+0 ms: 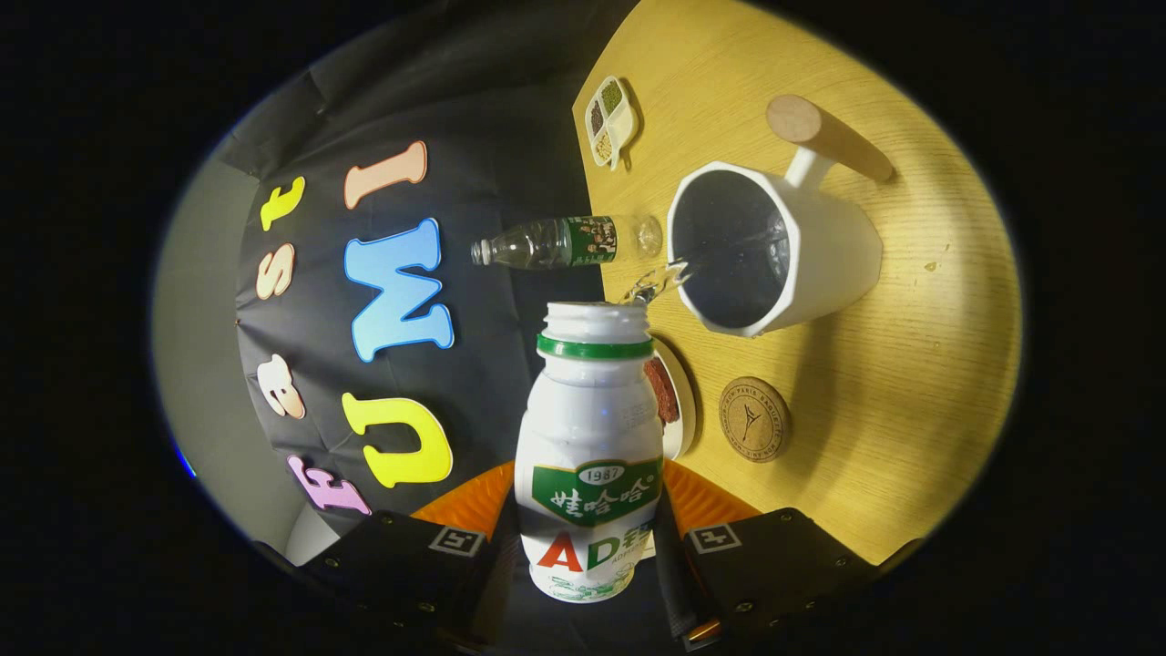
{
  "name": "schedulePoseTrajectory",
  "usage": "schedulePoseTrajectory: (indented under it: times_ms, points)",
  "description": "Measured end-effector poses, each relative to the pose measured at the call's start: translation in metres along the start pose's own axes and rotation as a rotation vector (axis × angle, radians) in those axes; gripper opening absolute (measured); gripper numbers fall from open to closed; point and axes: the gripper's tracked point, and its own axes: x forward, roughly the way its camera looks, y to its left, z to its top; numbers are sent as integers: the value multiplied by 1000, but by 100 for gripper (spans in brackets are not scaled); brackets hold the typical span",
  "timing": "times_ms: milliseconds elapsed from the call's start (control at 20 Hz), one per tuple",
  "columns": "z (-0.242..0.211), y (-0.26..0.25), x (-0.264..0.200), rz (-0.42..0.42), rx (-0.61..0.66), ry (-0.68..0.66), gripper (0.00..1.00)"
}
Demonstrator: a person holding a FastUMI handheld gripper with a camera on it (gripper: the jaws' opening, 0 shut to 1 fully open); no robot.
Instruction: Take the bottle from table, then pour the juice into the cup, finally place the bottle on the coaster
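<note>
Right now your fingers point(590, 556) are closed on the lower body of the bottle point(589, 456), one pressing each side, so it sits clamped between them; its mouth is uncapped and points toward the cup point(774, 246), and the whole view is rolled over, so the tabletop point(911, 401) stands to the side of the bottle; a thin clear stream leaves the bottle's mouth and reaches the rim of the cup (white, with a wooden handle), whose inside looks dark; the round cork coaster point(753, 419) lies bare on the tabletop, near the bottle and apart from the cup; beyond your bottle a clear plastic bottle point(567, 242) stands just beside the cup, and farther off sits a small divided dish point(608, 121) of grains.
</note>
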Motion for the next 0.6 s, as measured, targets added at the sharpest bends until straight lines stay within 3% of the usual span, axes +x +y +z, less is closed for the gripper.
schedulePoseTrajectory:
  times_ms: [600]
  points:
    - [8,-7,-1,-3,45,-2,66]
